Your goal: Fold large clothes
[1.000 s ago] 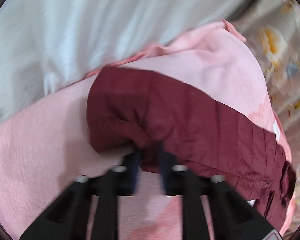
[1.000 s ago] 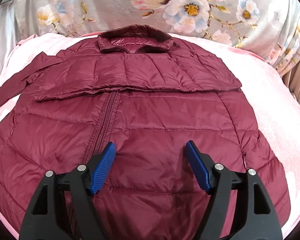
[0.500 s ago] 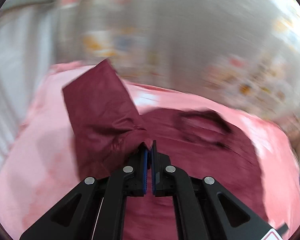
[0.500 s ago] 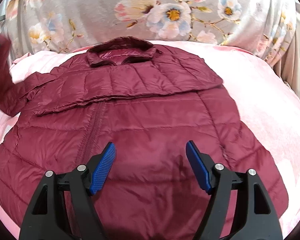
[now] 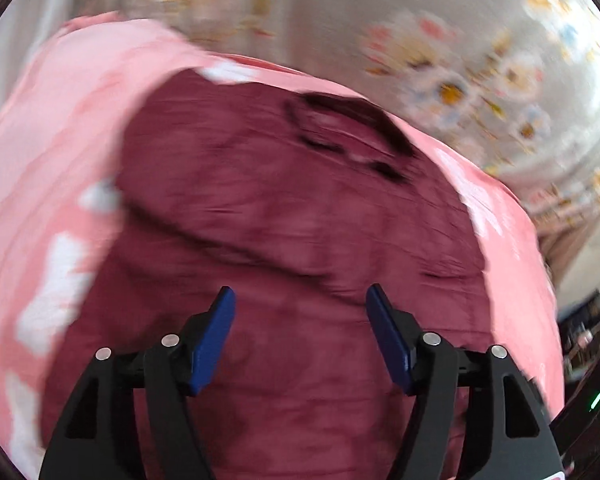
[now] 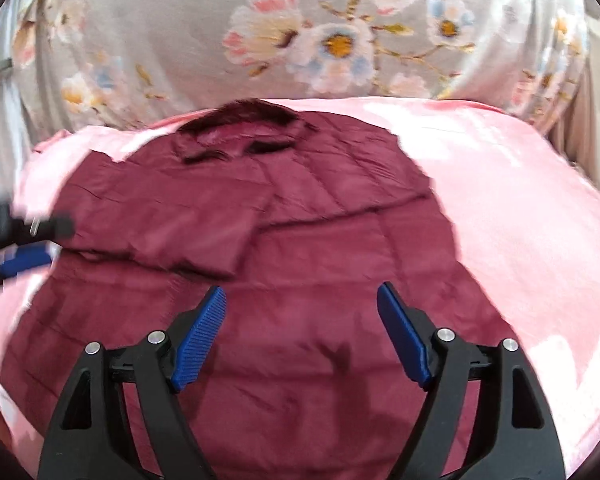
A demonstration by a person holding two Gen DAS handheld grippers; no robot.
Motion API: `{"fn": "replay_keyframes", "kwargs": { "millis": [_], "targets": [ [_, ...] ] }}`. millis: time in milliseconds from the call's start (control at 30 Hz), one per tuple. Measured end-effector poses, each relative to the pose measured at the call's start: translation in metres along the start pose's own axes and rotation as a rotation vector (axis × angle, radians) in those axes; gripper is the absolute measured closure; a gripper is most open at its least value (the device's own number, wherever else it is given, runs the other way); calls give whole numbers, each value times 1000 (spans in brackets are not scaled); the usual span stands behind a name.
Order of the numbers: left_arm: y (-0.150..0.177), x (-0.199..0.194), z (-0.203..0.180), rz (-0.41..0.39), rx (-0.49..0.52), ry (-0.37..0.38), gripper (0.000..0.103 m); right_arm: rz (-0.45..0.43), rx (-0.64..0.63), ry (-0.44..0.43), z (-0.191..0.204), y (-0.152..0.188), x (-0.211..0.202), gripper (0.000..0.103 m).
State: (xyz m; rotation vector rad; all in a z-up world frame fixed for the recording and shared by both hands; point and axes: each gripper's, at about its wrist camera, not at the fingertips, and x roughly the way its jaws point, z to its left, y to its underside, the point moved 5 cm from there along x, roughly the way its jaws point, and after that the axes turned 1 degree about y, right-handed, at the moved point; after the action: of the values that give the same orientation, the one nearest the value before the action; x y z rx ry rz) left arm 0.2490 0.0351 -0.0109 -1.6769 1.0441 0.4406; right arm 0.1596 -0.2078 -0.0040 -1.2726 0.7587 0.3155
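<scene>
A maroon quilted jacket (image 6: 320, 248) lies front-up on a pink blanket (image 6: 520, 208), collar (image 6: 240, 120) at the far side. Both sleeves lie folded across the chest; the left sleeve (image 6: 160, 236) rests over the front. My right gripper (image 6: 300, 300) is open and empty above the jacket's lower part. My left gripper (image 5: 300, 300) is open and empty above the jacket (image 5: 280, 220); it also shows at the left edge of the right wrist view (image 6: 20, 240). The left wrist view is blurred.
A grey floral fabric (image 6: 300, 40) hangs behind the pink blanket. The blanket's bare part (image 5: 60, 140) extends left of the jacket. Dark equipment with a green light (image 5: 592, 400) stands at the right edge.
My left gripper carried the left sleeve up and over the jacket's chest, then opened and let it go. The right gripper stayed open and drifted slightly.
</scene>
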Motion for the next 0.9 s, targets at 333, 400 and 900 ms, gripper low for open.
{"fn": "replay_keyframes", "kwargs": {
  "millis": [333,400,900],
  "targets": [
    [33,4,115,59,-161,-135,45,167,108,-88,28,-15,76,31],
    [34,4,112,53,-135,-143,45,210,131,-109,29,-13,88,59],
    [-4,2,110,58,-207,-27,45,-71,31,104,-54,-159,44,96]
  ]
}}
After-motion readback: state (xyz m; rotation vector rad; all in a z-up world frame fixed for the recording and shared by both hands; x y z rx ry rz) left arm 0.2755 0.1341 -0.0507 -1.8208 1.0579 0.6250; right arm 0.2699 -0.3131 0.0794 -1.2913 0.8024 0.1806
